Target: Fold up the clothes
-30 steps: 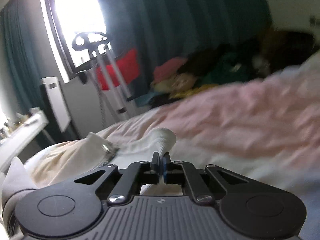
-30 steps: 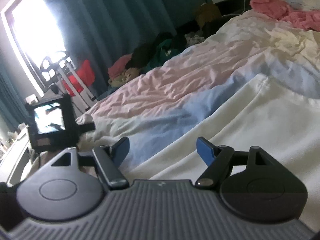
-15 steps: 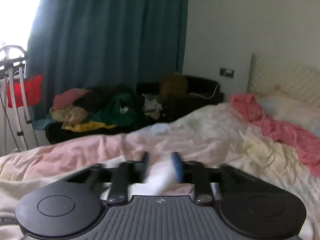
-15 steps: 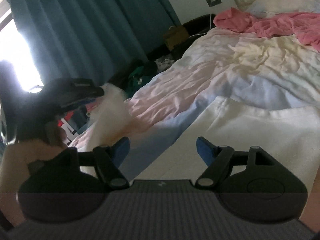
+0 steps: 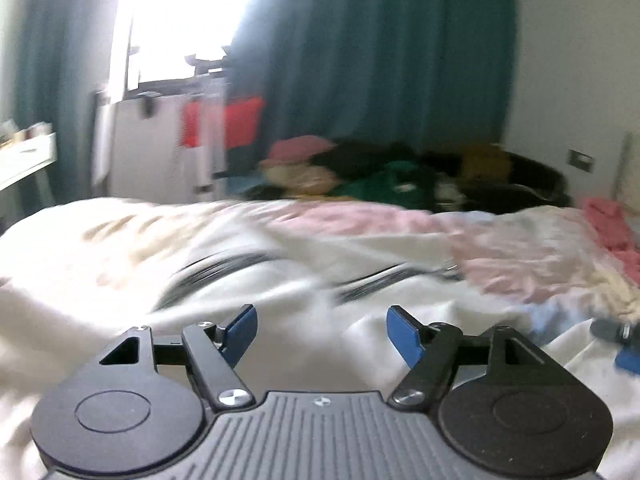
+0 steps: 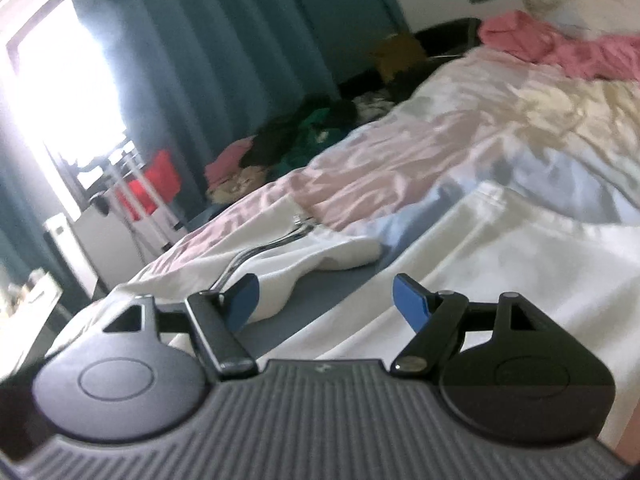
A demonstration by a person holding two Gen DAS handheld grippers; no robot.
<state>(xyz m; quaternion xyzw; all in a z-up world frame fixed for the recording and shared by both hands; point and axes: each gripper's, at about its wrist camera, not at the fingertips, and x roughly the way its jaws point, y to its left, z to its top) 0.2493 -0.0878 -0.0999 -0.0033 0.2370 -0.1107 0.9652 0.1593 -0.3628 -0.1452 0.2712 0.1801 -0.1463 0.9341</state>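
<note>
Both tools stand wide apart and empty. Ahead of the left tool (image 5: 321,334) the white garment (image 5: 280,300) lies on the bed (image 5: 380,224), badly blurred. Risk, as I judge it: closing on such a smeared target could pinch the bedsheet along with the cloth, or catch only one layer, skewing the fold. The right tool (image 6: 325,298) hovers over the garment's flat panel, with a rumpled sleeve (image 6: 320,258) just beyond its left finger. Only the right view shows that sleeve and the zipper (image 6: 280,240) sharply; only the left view shows the other tool's blue tip at its far right.
</note>
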